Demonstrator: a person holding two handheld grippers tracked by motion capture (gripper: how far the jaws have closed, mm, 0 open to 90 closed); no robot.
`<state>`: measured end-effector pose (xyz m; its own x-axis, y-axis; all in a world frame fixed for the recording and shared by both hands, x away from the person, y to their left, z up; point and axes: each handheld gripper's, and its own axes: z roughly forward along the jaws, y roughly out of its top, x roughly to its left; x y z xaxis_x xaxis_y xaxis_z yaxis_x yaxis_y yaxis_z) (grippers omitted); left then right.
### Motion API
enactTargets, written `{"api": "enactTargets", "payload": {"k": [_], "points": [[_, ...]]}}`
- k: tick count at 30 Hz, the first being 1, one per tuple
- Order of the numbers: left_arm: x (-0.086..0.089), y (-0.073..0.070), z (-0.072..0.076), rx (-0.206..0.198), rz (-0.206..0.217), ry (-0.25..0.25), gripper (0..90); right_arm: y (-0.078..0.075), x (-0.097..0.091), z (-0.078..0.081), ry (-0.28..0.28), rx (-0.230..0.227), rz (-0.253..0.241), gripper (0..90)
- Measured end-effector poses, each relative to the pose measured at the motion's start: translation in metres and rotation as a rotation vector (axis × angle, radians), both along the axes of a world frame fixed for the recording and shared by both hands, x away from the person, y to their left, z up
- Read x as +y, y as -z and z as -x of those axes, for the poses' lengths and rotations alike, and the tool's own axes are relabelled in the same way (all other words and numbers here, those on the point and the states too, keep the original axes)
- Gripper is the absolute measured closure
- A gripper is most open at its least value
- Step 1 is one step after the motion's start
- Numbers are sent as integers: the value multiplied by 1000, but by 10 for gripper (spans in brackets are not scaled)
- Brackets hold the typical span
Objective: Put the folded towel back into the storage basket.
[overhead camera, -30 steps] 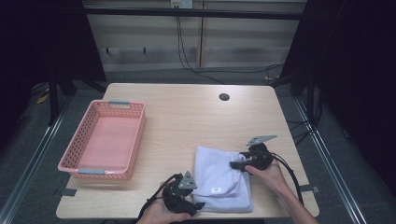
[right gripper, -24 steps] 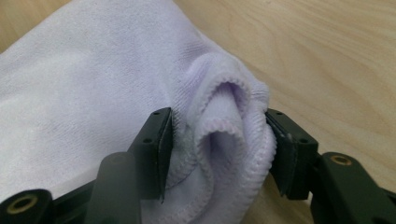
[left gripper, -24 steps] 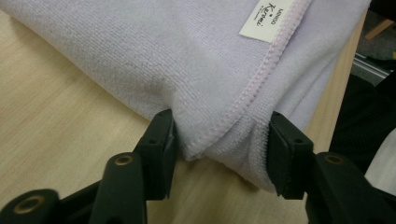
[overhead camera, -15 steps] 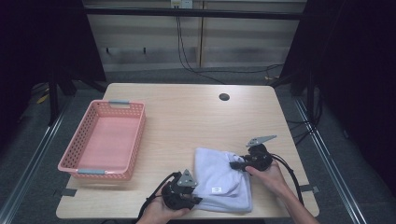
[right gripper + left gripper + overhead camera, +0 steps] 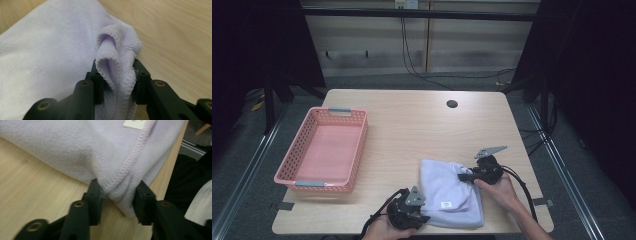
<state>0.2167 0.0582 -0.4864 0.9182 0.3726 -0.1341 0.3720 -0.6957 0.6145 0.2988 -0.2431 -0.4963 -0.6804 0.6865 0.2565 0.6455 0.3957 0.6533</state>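
A pale lilac folded towel [image 5: 449, 192] with a small white label lies near the table's front edge. My left gripper [image 5: 425, 218] is at its near left corner. In the left gripper view its jaws [image 5: 118, 192] have just been closing, and the stitched corner [image 5: 120, 177] is bunched between the pads. My right gripper [image 5: 463, 177] is at the towel's far right corner. In the right gripper view its jaws [image 5: 115, 67] have just been closing too. They pinch a raised fold of the towel [image 5: 110, 50].
A pink plastic basket [image 5: 362, 145] with grey handles stands on the left of the wooden table [image 5: 412, 125]. A dark round hole [image 5: 452, 104] sits at the back. The table's front edge runs just behind my left gripper. Cables trail from both grippers.
Both pairs of jaws have narrowed onto the towel's corners, and the cloth now bunches up between them. Neither hand has shifted, and the basket is where it was.
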Motion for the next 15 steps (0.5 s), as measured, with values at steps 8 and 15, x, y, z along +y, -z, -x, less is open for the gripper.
{"api": "enactTargets", "payload": {"k": [8, 15], "points": [[7, 0, -9, 80, 44, -24, 718, -2, 0, -2, 1, 22, -15, 709], [14, -11, -14, 72, 54, -32, 733, -9, 1, -5, 9, 25, -23, 719]]}}
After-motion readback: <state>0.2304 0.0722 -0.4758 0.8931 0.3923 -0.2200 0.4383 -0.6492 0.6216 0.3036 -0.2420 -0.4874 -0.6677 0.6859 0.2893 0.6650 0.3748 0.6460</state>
